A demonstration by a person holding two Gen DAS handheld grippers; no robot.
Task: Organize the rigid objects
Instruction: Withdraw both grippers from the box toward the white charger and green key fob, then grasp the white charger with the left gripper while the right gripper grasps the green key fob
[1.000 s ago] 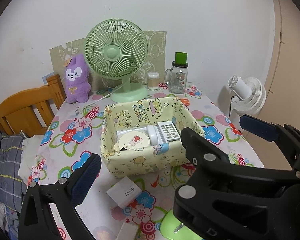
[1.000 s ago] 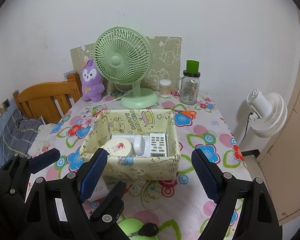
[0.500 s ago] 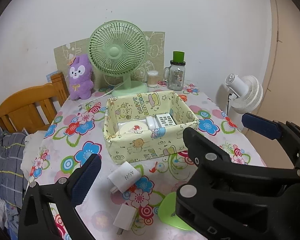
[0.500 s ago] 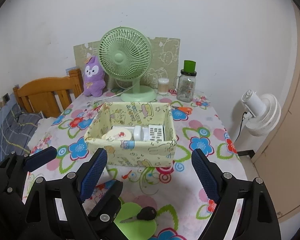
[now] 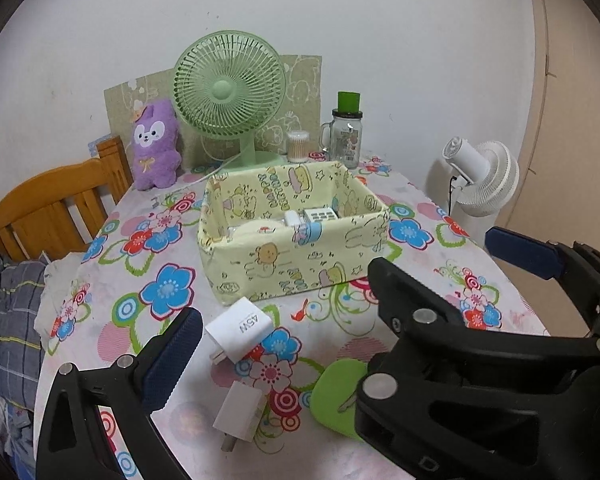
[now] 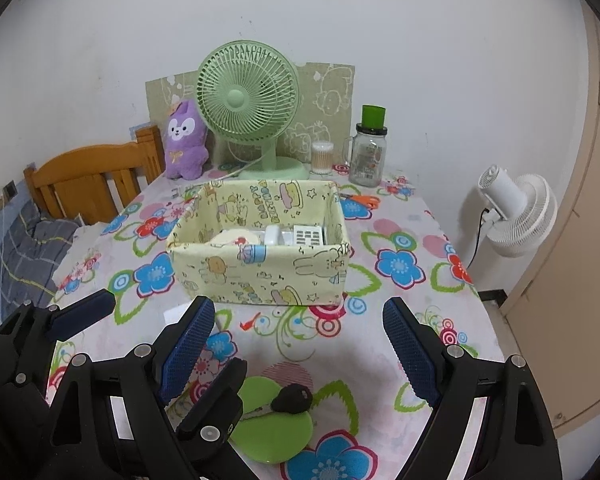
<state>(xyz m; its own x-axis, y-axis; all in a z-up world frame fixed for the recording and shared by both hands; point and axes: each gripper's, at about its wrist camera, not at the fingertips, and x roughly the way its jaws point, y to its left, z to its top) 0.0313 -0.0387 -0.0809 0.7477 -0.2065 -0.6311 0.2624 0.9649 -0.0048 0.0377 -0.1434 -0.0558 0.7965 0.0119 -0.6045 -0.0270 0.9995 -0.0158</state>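
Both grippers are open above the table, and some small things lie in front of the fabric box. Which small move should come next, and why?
Probably lower the right gripper, open and empty, onto the black key on the green disc. It lies nearest, between its fingers, while the fabric box already holds other items and two white chargers wait near the left gripper.

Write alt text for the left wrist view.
Two white chargers lie on a floral tablecloth, between the open left gripper and a yellow fabric box holding small items. Behind it stand a green fan, purple plush and glass jar.
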